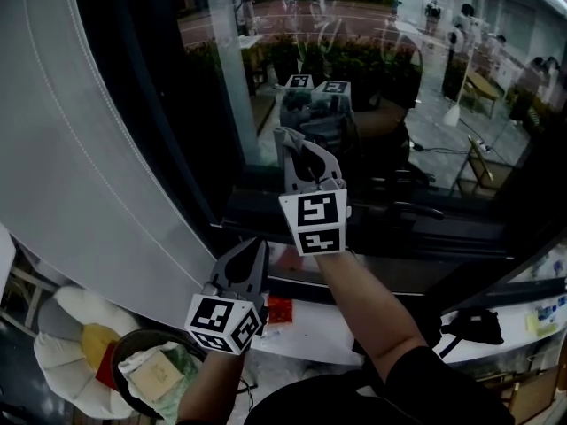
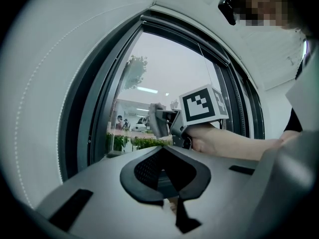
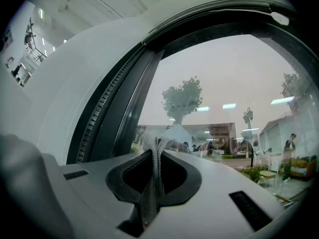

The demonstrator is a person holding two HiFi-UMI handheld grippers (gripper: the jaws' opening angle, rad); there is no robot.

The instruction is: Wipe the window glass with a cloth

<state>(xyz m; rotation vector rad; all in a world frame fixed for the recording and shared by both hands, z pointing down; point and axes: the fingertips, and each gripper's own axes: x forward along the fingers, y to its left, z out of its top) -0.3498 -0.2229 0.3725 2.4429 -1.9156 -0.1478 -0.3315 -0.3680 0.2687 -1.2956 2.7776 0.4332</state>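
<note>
Only print in sight: square black-and-white marker patterns, on the cube (image 1: 314, 222) of the right gripper (image 1: 292, 142) and on the cube (image 1: 223, 323) of the left gripper (image 1: 258, 247)

Right gripper (image 3: 153, 146): held high in front of the window glass (image 1: 381, 69), jaws pressed together on a thin grey mesh cloth (image 3: 152, 176). Pinched along the middle of the pads, with a frayed end of cloth poking up past the tips toward the glass (image 3: 224, 83). Cannot tell whether that end touches the pane. Mirrored in the glass just above, markers and all

Left gripper (image 2: 162, 149): lower and nearer the body, below and to the left of the right one, well back from the pane. Jaws closed tip to tip, dark pads together, nothing between them. Looks along its jaws at the right gripper (image 2: 157, 119) and the bare hand (image 2: 209, 139) gripping it

Beside the glass on the left, a dark window frame (image 1: 151, 104), then a white panel (image 1: 71, 149) with a stitched line. Down at lower left, a white flower-shaped dish (image 1: 58, 348) and a dark bowl (image 1: 128, 343)
</note>
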